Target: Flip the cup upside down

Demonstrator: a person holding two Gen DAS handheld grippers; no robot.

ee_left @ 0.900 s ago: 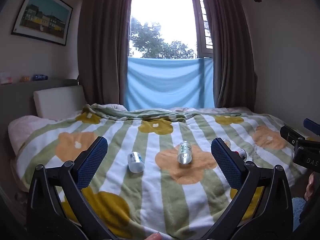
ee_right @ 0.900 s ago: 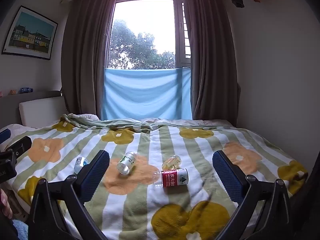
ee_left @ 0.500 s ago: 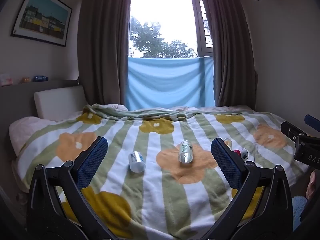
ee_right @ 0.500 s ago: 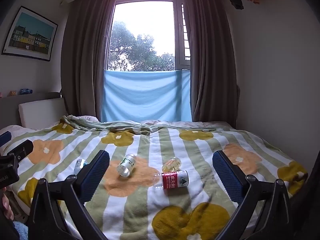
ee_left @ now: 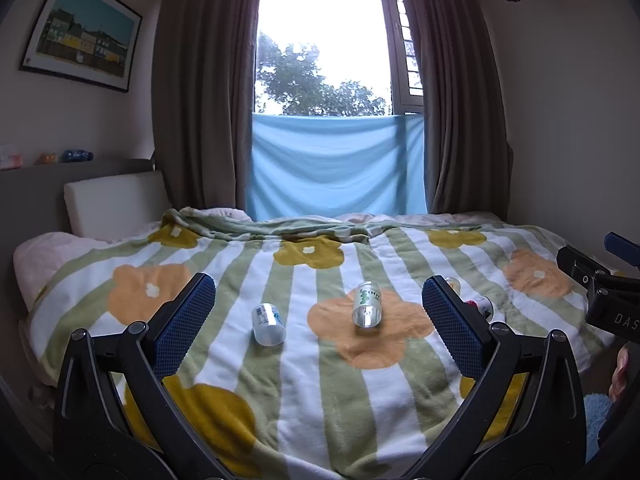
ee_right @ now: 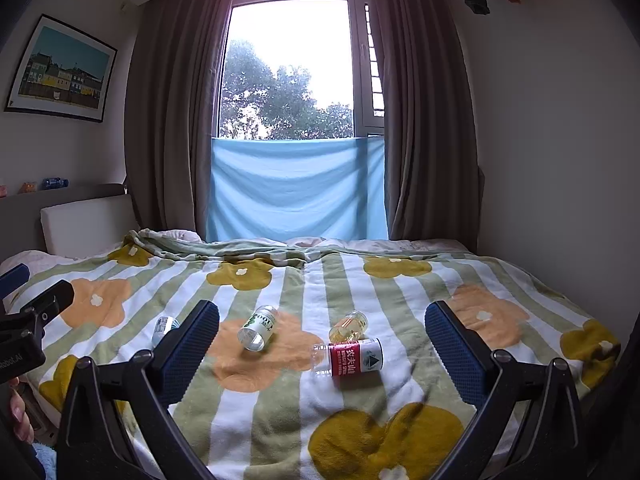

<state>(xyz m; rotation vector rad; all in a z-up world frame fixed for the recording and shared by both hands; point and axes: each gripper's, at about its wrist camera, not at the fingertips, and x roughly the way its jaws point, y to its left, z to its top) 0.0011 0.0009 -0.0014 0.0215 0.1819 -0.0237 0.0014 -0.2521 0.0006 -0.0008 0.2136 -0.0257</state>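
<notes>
A: Currently, item one: cup with green print (ee_left: 367,305), clear plastic, lying on its side on an orange flower of the blanket (ee_left: 320,400), open mouth turned toward my cameras. I read it as the task's thing, though that is a judgement; three other small clear containers lie on the bed too.

B: List them.

A: Item two: cup with barcode label (ee_left: 267,320), on its side, left of the first and apart from it. Item three: red-labelled bottle (ee_right: 350,358), on its side, to the right. Item four: yellowish bottle (ee_right: 349,325), just behind the red one; I cannot tell if they touch.

B: Grippers?

A: Left gripper (ee_left: 319,314): jaws spread wide, holding nothing, hanging short of the cups. Right gripper (ee_right: 322,340): the same, spread and empty, over the near blanket.

B: Step in hand?

A: Approach, I judge; nothing is grasped yet. Next move calls for closing on the cup's side wall, lifting, then turning it mouth-down. Soft blanket may let it tip.
</notes>
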